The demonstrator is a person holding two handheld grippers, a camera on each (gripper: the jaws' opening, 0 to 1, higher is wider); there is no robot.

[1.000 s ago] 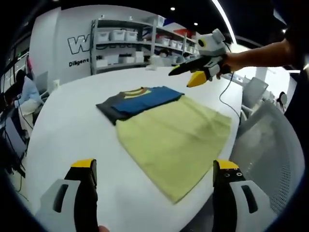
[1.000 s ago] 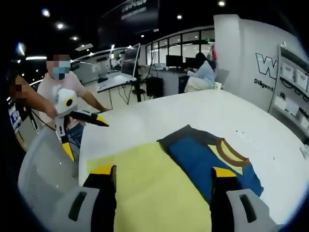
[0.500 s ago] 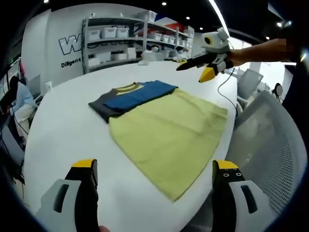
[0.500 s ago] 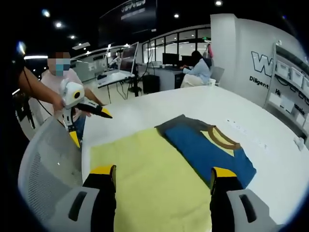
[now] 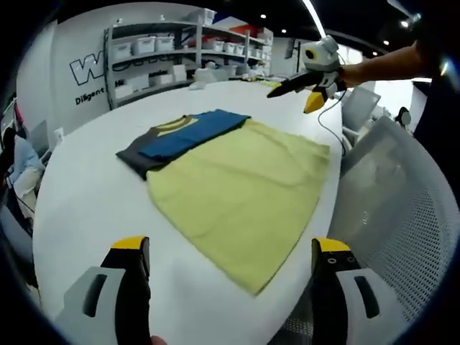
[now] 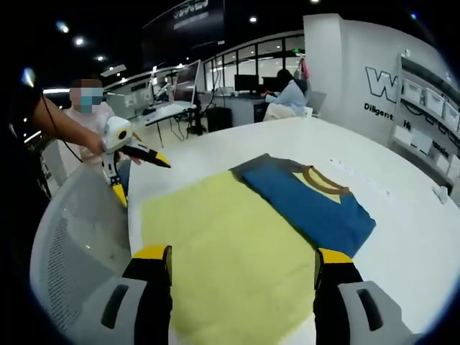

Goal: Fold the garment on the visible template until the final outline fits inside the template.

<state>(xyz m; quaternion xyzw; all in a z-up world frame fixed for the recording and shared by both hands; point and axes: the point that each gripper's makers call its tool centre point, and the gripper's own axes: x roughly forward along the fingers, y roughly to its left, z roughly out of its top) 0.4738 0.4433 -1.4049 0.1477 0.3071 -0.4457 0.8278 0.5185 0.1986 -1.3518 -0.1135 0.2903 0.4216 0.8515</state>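
On the white table (image 5: 79, 208), toward its left side in the left gripper view, the folded T-shirt (image 5: 183, 134) of blue and dark grey with a yellow-brown collar lies flat, its long edge touching the far edge of the pale yellow template sheet (image 5: 241, 194) rather than resting on it. The left gripper (image 5: 228, 269) hangs above the near table edge with jaws wide and empty; to the right the right gripper (image 5: 305, 83) is held in the air beyond the sheet's far corner, and its own view shows its jaws spread wide and empty too. To do this step well, the shirt probably wants sliding fully onto the sheet, edges squared inside it, with a low pinch on the fabric. Compared with a second ago both cameras have drawn back and risen, so more table shows; the shirt and sheet have not shifted.
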